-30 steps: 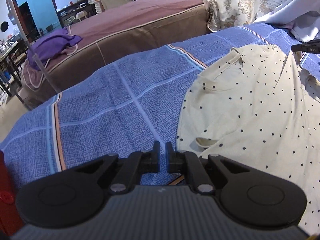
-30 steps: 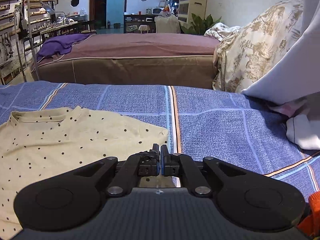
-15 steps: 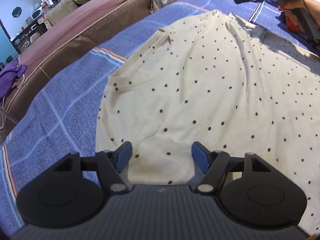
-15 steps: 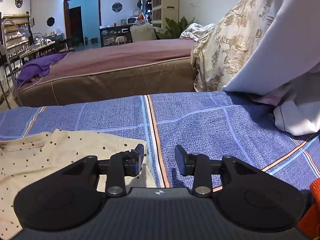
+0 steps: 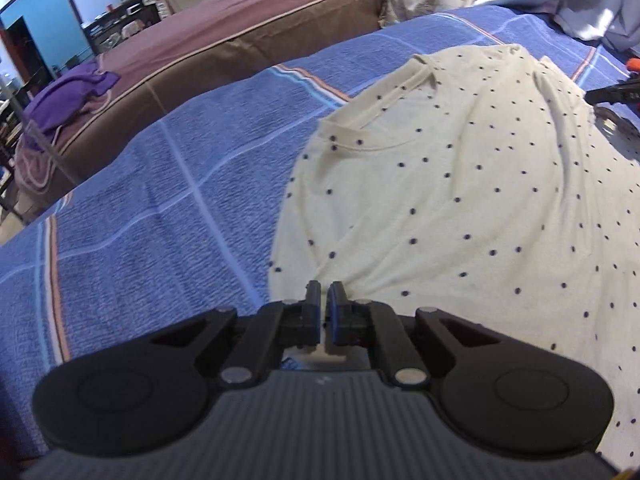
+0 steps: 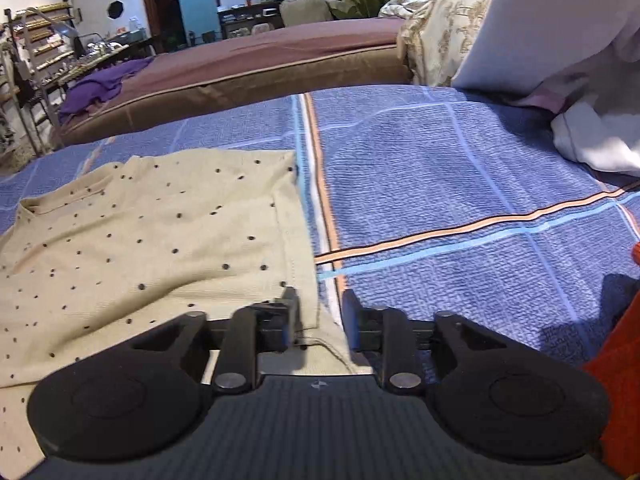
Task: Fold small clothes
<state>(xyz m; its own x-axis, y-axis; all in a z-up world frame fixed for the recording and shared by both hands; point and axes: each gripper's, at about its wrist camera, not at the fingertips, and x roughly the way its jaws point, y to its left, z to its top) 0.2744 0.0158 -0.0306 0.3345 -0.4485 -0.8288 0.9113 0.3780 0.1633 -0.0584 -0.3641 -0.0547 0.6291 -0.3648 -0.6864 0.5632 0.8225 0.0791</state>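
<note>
A cream shirt with dark dots lies flat on the blue striped bedcover, its neckline at the far side. My left gripper sits at the shirt's near left edge, its jaws closing to almost touching, and creases in the cloth run toward its tips. In the right wrist view the shirt fills the left half. My right gripper straddles the shirt's near right hem corner; its jaws are closing but still stand apart, with the hem between them and not pinched.
A brown couch with a purple cloth runs behind the bed. Patterned pillows and pale bedding crowd the far right. An orange sleeve shows at the right edge. Bare bedcover stretches right of the shirt.
Both grippers opened wide and have narrowed again. The left came down onto the shirt's left edge; the right dropped over the hem corner, which now lies between its jaws.
</note>
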